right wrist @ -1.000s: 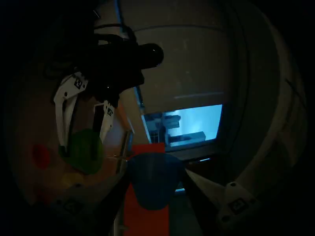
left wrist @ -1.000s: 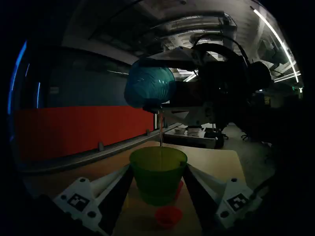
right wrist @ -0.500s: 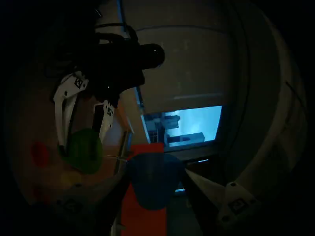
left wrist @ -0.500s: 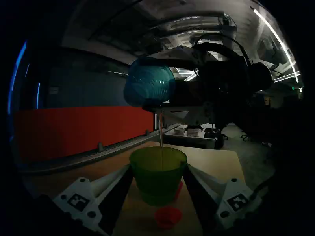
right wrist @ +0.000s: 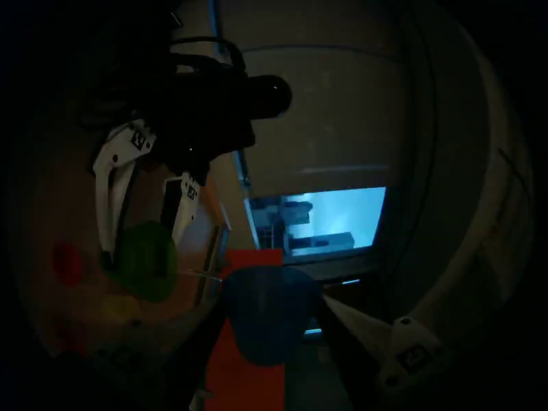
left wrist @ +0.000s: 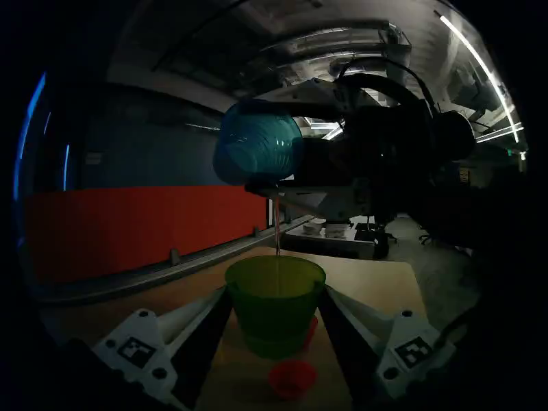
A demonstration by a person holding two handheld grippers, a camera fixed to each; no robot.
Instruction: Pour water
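Note:
My left gripper (left wrist: 276,322) is shut on an upright green cup (left wrist: 275,299) held just above a wooden table (left wrist: 373,277). Above it, my right gripper (left wrist: 274,147) holds a blue cup (left wrist: 257,149) tipped on its side. A thin stream of water (left wrist: 277,233) runs from the blue cup's rim into the green one. In the right gripper view the blue cup (right wrist: 268,320) sits between that gripper's own fingers (right wrist: 404,353), with my right gripper (right wrist: 268,327) shut on it. The green cup (right wrist: 146,262) appears to the left there, in my left gripper (right wrist: 140,257).
A small red cup (left wrist: 293,378) stands on the table below the green one, and another red piece (left wrist: 312,330) peeks out behind it. A red wall panel (left wrist: 137,222) and a rail run along the table's left. The room is dim, with desks and chairs at the right.
The blue cup has tipped slightly further and shifted a little left. The stream keeps falling into the green cup, which stays put.

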